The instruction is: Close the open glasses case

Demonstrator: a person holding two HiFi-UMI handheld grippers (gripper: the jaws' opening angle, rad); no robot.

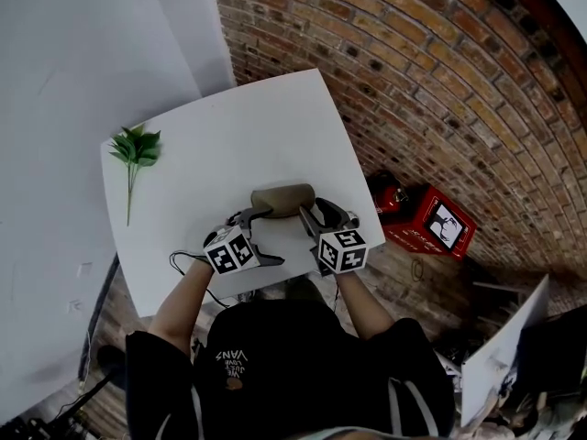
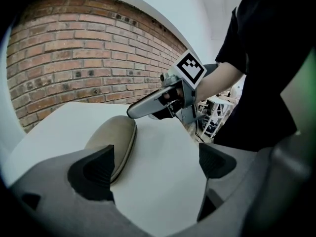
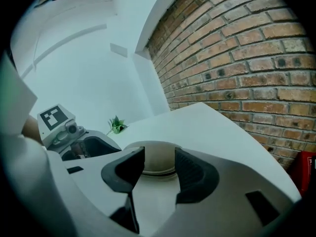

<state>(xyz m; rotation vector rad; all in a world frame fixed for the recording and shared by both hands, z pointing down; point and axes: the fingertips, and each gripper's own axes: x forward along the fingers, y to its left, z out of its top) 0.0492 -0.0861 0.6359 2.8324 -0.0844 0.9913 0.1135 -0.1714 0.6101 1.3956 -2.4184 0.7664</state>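
White table [image 1: 229,126] bears the glasses case [image 1: 284,200], one end between the right fingers [image 3: 197,177].

The tan oval glasses case [image 1: 282,200] looked wrapped in a matt, faintly napped cloth or suede-like skin, and it lay on a white square table [image 1: 229,136] with a smooth, matt top. The left gripper [image 2: 155,164] and the right gripper [image 3: 158,172], one at each end of the case, had dull grey plastic bodies and black ribbed pads [image 3: 192,174] that seemed rubbery. Beyond the case rose a red brick wall [image 1: 431,81], rough and unglazed, with sunken mortar lines.
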